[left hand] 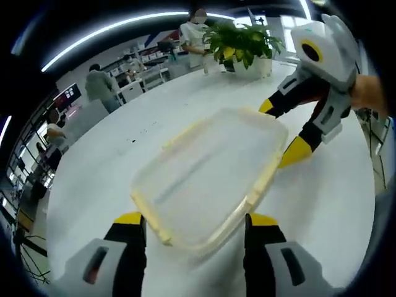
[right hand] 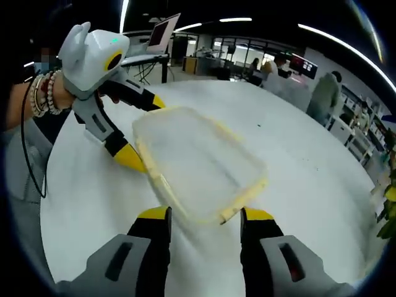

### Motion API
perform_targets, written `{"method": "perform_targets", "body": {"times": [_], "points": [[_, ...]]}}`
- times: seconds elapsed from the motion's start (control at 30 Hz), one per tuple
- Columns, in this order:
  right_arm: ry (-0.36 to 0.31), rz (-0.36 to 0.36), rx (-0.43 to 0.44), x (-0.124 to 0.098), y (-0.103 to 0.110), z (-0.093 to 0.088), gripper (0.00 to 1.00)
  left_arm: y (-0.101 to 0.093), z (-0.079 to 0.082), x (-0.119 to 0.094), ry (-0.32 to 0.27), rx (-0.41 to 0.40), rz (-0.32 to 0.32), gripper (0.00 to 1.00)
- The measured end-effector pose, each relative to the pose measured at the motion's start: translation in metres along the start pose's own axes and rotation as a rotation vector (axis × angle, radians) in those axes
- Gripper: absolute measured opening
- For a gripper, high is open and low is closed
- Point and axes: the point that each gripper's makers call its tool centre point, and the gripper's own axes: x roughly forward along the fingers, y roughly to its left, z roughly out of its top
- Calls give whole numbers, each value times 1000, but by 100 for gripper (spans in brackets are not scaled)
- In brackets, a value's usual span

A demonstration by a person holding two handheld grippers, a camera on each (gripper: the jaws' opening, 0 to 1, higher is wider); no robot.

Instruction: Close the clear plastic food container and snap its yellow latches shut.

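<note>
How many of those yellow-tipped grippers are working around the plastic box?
2. The left gripper stands at one end of the clear plastic food container, jaws apart; the right gripper straddles the opposite end, near the potted plant.

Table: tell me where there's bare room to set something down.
The white table lies bare between the container and its far edge, where people stand. More bare top runs beyond the container toward the potted plant, and on its other side. It is crowded at the container's two ends, with the left gripper at one and the right gripper at the other.
</note>
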Motion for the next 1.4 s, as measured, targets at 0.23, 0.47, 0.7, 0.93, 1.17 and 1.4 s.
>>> {"method": "perform_targets", "body": {"times": [0.23, 0.47, 0.7, 0.93, 1.17, 1.4], "points": [[6, -11, 2, 7, -11, 4, 42, 8, 5, 9, 5, 15, -2, 59], [6, -15, 2, 11, -17, 6, 42, 14, 8, 15, 2, 30, -3, 59], [2, -17, 32, 15, -18, 4, 42, 15, 9, 16, -4, 38, -6, 59], [-3, -14, 62, 10, -17, 3, 49, 14, 14, 8, -54, 27, 11, 59], [-69, -37, 141, -15, -19, 14, 56, 18, 25, -14, -106, -12, 45, 68], [-132, -88, 119, -55, -16, 31, 59, 12, 50, -54, -247, -196, 21, 79]]}}
